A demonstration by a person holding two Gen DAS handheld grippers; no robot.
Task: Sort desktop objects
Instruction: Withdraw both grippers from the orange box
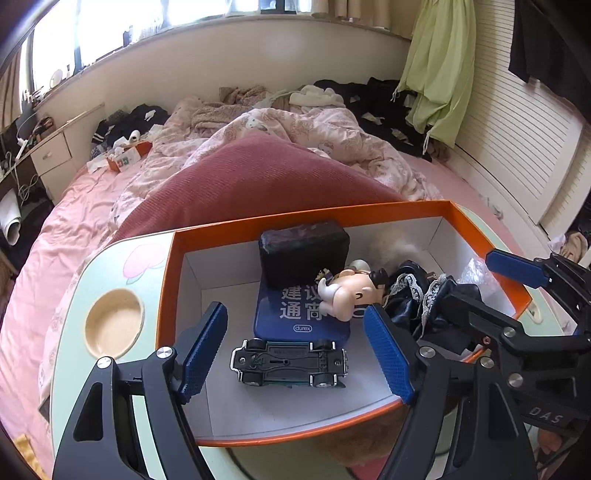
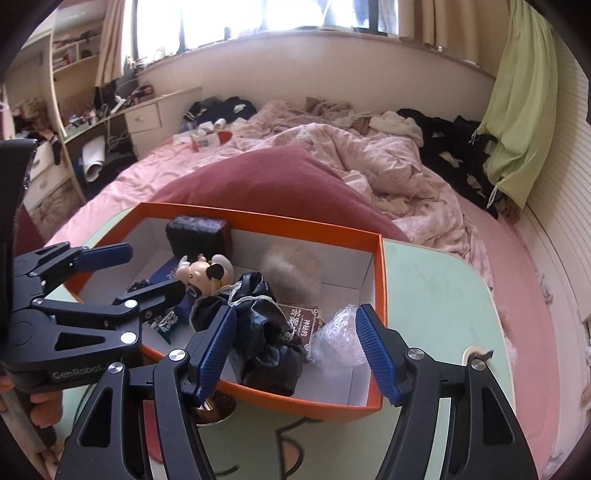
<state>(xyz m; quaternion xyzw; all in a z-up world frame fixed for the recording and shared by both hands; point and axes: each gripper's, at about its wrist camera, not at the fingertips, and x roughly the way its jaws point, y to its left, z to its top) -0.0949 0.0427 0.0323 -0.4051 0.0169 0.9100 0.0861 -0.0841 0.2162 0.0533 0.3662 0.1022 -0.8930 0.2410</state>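
**Hovering over the orange box, both grippers released**

We see the left gripper [image 1: 295, 354] spread wide above the upturned toy car [image 1: 290, 363], pads clear of it. Our right gripper [image 2: 297, 349] gapes above the dark cloth [image 2: 264, 350] and crumpled plastic [image 2: 338, 341]. Everything lies inside the orange box [image 2: 382, 280] on the table [image 2: 436, 295]; blue tin [image 1: 303, 317] just beyond the car.

A dark red pillow [image 1: 258, 177] is lying on the bed [image 1: 74, 206] just beyond the counter [image 2: 436, 295], with a rumpled pink quilt [image 2: 369, 162] bunching up behind it. Black clothes [image 2: 447, 136] are spreading along the far side — and a green cloth [image 2: 517, 110] is hanging beside the slatted wall [image 1: 517, 147]. An orange and white carton [image 1: 125, 158] is sitting near the nightstand [image 1: 51, 155]. Daylight is coming through the window [image 2: 295, 14] above the sill.
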